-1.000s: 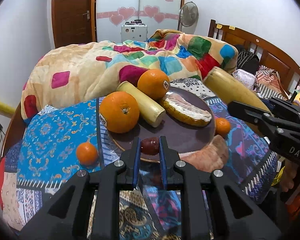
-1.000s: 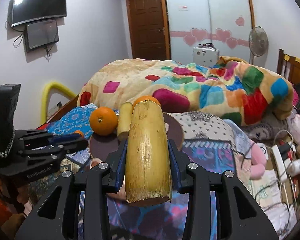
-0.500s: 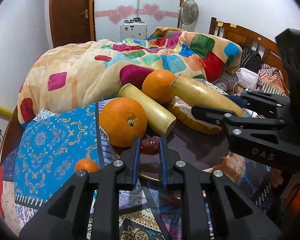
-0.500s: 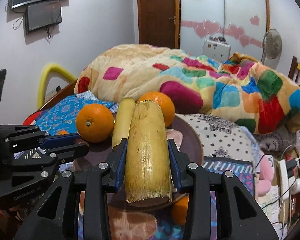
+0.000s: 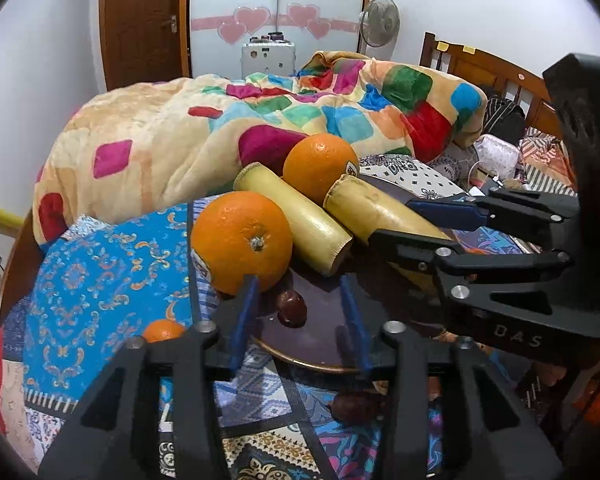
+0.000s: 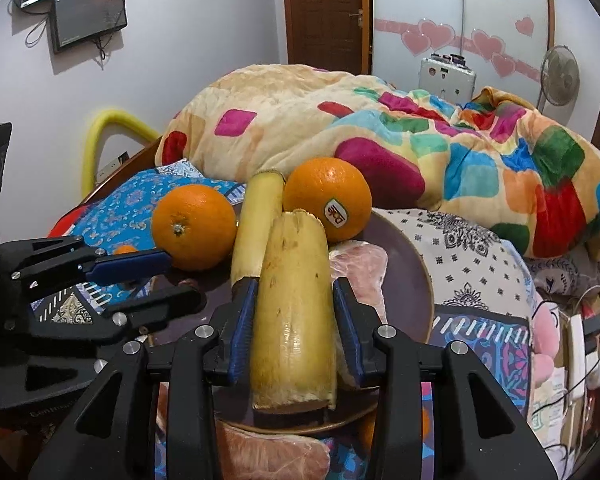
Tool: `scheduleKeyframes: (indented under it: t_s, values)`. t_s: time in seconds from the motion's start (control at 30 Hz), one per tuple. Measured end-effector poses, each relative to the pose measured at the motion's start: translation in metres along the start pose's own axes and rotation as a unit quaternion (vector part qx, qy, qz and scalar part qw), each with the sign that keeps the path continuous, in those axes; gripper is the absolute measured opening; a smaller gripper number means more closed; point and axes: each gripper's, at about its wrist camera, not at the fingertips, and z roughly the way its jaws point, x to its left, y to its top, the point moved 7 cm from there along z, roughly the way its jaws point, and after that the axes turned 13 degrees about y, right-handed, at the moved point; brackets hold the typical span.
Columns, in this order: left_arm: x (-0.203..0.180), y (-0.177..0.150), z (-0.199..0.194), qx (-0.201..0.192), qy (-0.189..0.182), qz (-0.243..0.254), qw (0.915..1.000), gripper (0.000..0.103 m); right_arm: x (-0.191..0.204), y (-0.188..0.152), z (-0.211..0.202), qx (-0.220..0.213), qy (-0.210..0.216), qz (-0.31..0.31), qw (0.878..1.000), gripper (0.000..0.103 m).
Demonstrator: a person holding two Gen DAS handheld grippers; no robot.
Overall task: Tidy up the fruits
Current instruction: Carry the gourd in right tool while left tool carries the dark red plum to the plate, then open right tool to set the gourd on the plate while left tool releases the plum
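Note:
A dark purple plate on the bed holds two oranges, a thin sugarcane piece and a pomelo segment. My left gripper is open; a small dark red date lies on the plate between its jaws. My right gripper has its jaws spread slightly wider than the thick sugarcane piece, which rests on the plate next to the thin one. The right gripper also shows in the left wrist view.
A small tangerine lies on the blue patterned cloth left of the plate. Another date and a pomelo piece lie in front of the plate. A colourful quilt is heaped behind. Clutter lies at the right.
My left gripper opened and let the date drop onto the plate. My right gripper lowered the thick sugarcane onto the plate beside the thin piece and its jaws loosened.

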Motion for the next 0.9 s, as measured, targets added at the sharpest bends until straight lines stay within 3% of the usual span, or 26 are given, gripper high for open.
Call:
scheduleKeyframes:
  t_s: [0.33,0.53,0.73,0.9]
  values:
    - [0.011,-0.019,-0.018,-0.004,0.022,0.017,0.9996,0.056,0.002,-0.016,-0.046,-0.034,-0.008,0.002,0.999,0.046]
    - [0.018,-0.034,-0.008,0.021,0.024,0.007,0.9995,0.058,-0.009,-0.048,-0.067,-0.035,-0.048,0.006,0.998,0.047]
    - [0.011,-0.033,-0.01,0.024,0.012,0.005,0.9996,0.065,-0.02,-0.08,-0.068,-0.024,-0.066,0.023,0.997,0.047]
    - [-0.001,-0.037,-0.016,0.027,0.003,0.015,0.9995,0.065,-0.023,-0.093,-0.054,-0.002,-0.05,0.039,0.998,0.047]
